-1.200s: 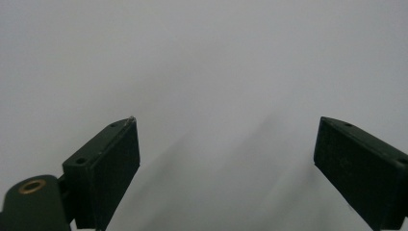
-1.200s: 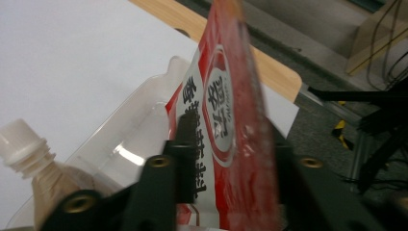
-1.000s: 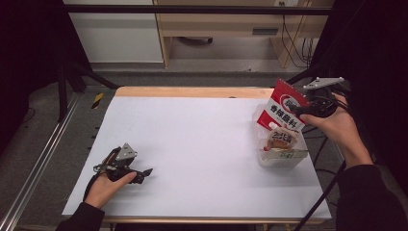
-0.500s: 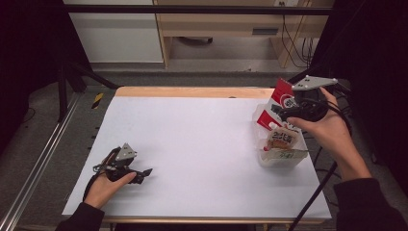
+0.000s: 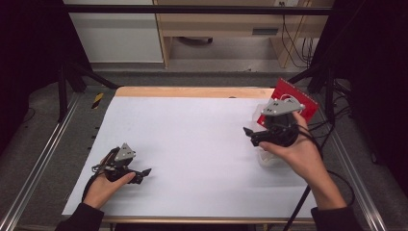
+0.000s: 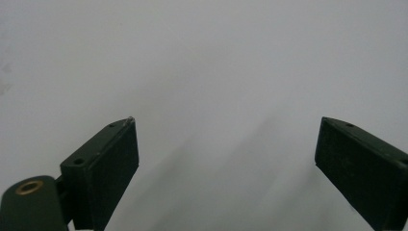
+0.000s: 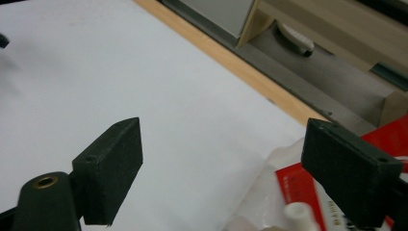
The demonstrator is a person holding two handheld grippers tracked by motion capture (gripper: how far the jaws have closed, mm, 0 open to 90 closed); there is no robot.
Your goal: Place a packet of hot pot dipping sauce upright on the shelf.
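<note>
A red snack packet (image 5: pixel 294 96) stands at the table's right edge, with a clear plastic bag (image 5: pixel 267 158) under my right hand. My right gripper (image 5: pixel 249 135) hovers just left of them, pointing left; its jaws have just been opening and nothing is between them. In the right gripper view the open right gripper (image 7: pixel 223 127) frames bare white table, with the red packet (image 7: pixel 296 185) and the clear bag (image 7: pixel 269 168) at the lower right. My left gripper (image 5: pixel 144 174) rests near the front left of the table. In the left gripper view the left gripper (image 6: pixel 228 120) stands open over bare white surface.
The white table (image 5: pixel 192 134) has a wooden strip (image 5: pixel 192 91) along its far edge. Metal rails (image 5: pixel 43 163) run down the left side, and black frame posts (image 5: pixel 329 86) stand at the right. A wooden shelf unit (image 5: pixel 231 29) sits on the floor beyond.
My right hand has moved left, away from the red packet and the bag, and its jaws have widened. The left hand has stayed put.
</note>
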